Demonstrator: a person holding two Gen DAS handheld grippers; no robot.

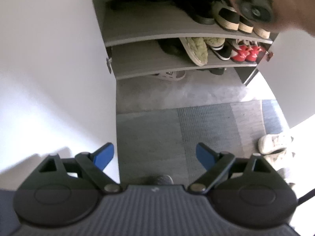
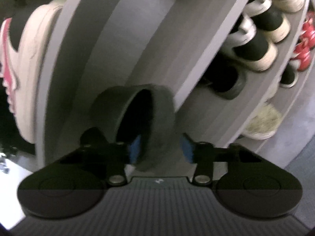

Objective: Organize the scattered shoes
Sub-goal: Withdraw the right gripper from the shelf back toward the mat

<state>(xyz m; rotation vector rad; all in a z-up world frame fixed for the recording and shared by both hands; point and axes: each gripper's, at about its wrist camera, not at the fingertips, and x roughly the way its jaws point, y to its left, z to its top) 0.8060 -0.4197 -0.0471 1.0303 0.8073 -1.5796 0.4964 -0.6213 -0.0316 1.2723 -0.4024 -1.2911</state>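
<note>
My left gripper [image 1: 155, 153] hangs above the floor [image 1: 177, 98] in front of the shoe rack [image 1: 157, 31]. Its blue fingers [image 1: 104, 155] stand wide apart and nothing is between them. Below it lies a grey mat [image 1: 206, 125]. Just under the gripper I see the toe of a dark shoe [image 1: 159, 179] on the floor, mostly hidden by the gripper body. At the right edge a white sneaker [image 1: 274, 140] lies on the floor, well apart from the rack.

In the rack, one shelf carries black slip-ons with beige soles [image 1: 228, 20] at its right side. The shelf below holds a green fuzzy slipper [image 1: 196, 50] tilted on its side, and red sneakers [image 1: 247, 53] at the right end. Under the lowest shelf a white shoe [image 1: 171, 75] shows a little.

In the left wrist view my right hand [image 1: 279, 5] is at the top right, up by the rack.

My right gripper [image 2: 160, 147] is close to a grey shelf. A black slipper [image 2: 137, 122] is between its fingers: one blue finger [image 2: 135, 143] is inside the opening of the slipper, and the other is outside and apart from it. The view is blurred, so I cannot tell whether the fingers press the slipper. To the left stands a white shoe with pink marks [image 2: 25, 74].
</note>
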